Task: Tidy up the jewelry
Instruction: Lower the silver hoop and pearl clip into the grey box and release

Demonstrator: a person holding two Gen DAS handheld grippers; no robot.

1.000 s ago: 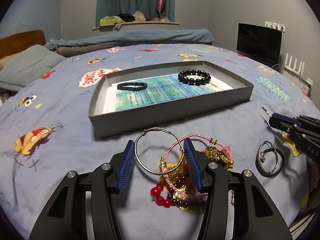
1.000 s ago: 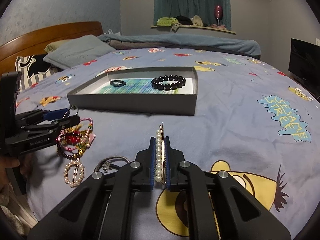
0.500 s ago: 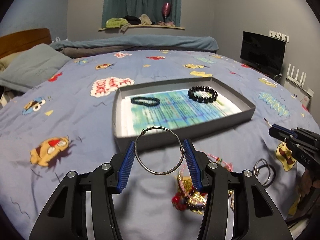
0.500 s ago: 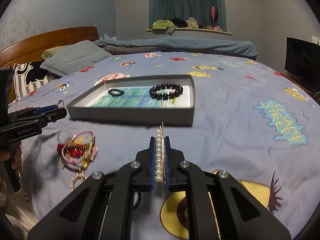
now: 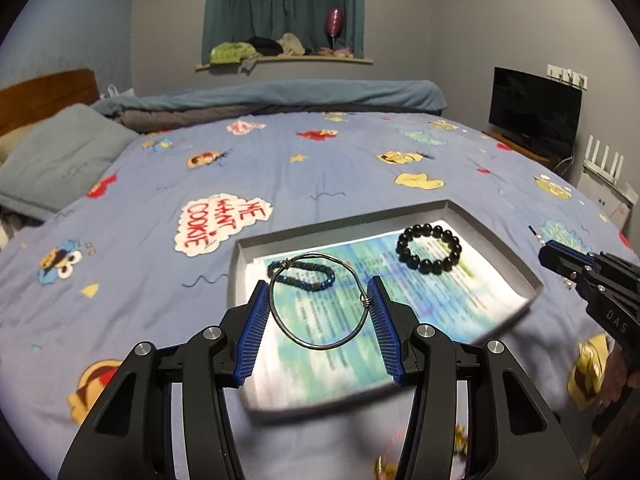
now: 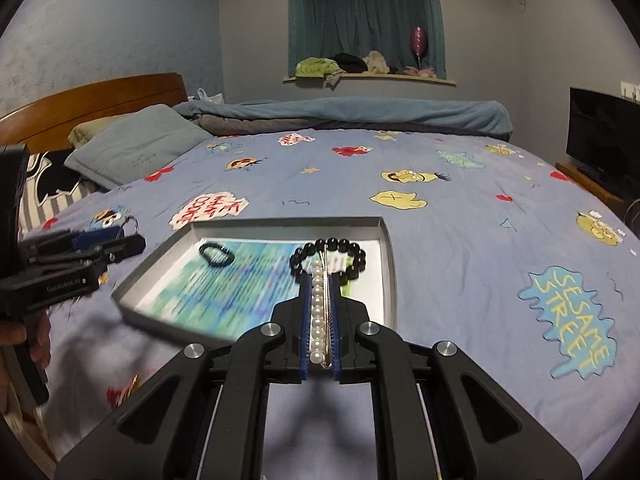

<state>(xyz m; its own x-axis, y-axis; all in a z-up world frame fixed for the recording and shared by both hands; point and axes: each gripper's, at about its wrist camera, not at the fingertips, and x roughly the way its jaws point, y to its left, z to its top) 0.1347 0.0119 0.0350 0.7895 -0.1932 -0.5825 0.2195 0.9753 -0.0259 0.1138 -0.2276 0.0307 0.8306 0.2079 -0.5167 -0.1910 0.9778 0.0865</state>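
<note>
- Nearest, left wrist view: left gripper (image 5: pixel 318 312), jaws part-spread, blue pads pinching a thin silver wire bangle (image 5: pixel 318 304) across its width, held up in the air over the near end of the tray.
- Right wrist view: right gripper (image 6: pixel 320 308), jaws pressed nearly together on a pearl hair clip (image 6: pixel 319 308). Row of white pearls w/ a gold bar runs along the gap, tip poking out front, over the tray's near right corner.
- Low in both views, blurred heap of red/gold jewelry (image 6: pixel 120 394) on the bedspread, nearer than the tray.
- Next out: shallow grey tray (image 5: pixel 516 256) on the blue cartoon bedspread (image 5: pixel 160 300), lined w/ a blue-green printed sheet (image 5: pixel 420 304).
- In tray: dark blue bead bracelet (image 5: pixel 300 274) on the left part, black bead bracelet (image 5: pixel 429 248) on the right, well apart, both lying flat.
- Each gripper shows at the edge of the other's view, a hand on the grip.
- Far: grey pillow (image 6: pixel 136 146), wooden headboard (image 6: pixel 100 98), rolled blue blanket (image 6: pixel 340 114), TV (image 5: pixel 536 106) on the right.
- Back wall: window ledge w/ clothes, teal curtain (image 6: pixel 364 12).
</note>
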